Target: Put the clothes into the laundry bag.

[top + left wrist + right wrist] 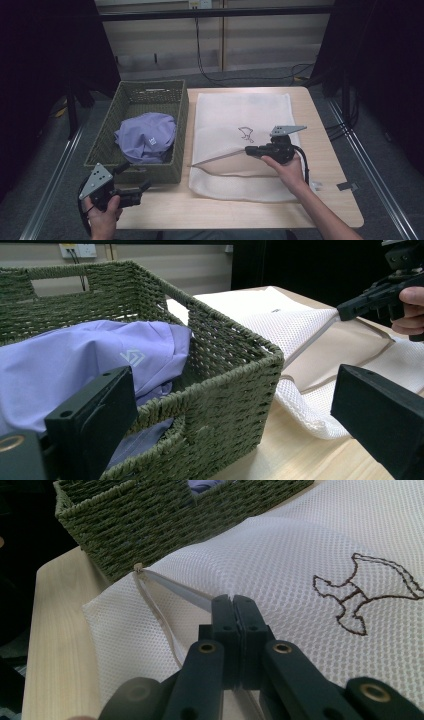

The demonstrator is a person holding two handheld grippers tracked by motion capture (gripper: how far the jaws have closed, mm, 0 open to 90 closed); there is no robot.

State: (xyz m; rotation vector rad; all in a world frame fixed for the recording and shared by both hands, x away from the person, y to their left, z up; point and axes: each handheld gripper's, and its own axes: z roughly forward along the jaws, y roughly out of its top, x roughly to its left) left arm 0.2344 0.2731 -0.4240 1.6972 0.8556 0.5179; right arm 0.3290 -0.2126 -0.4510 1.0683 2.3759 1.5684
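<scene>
On the table, toward three o'clock from the centre, my right gripper has its jaws pressed together on the upper edge of the white mesh laundry bag. In the right gripper view the two black jaws meet with no gap and a thin strip of the bag's rim runs out from between them toward eleven o'clock, ending at a small tab near the basket's corner. In the high view that lifted edge shows as a taut line from the gripper out toward nine o'clock, and the bag's mouth gapes beneath it. The rest of the bag lies flat on the tabletop, stretching away to twelve o'clock, with a small dark embroidered figure on its upper face just beside my right gripper.

At nine o'clock from the bag stands the green woven basket, its long side just beside the bag's edge. Inside it lies a crumpled lilac garment with a small pale logo, heaped toward the near end of the basket.

My left gripper is at about seven o'clock on the table, close to the basket's near wall and apart from it. Its jaws stand wide, with nothing between them; in the left gripper view they frame the basket's near corner, the lilac garment behind the rim, and my right gripper farther off at two o'clock.
</scene>
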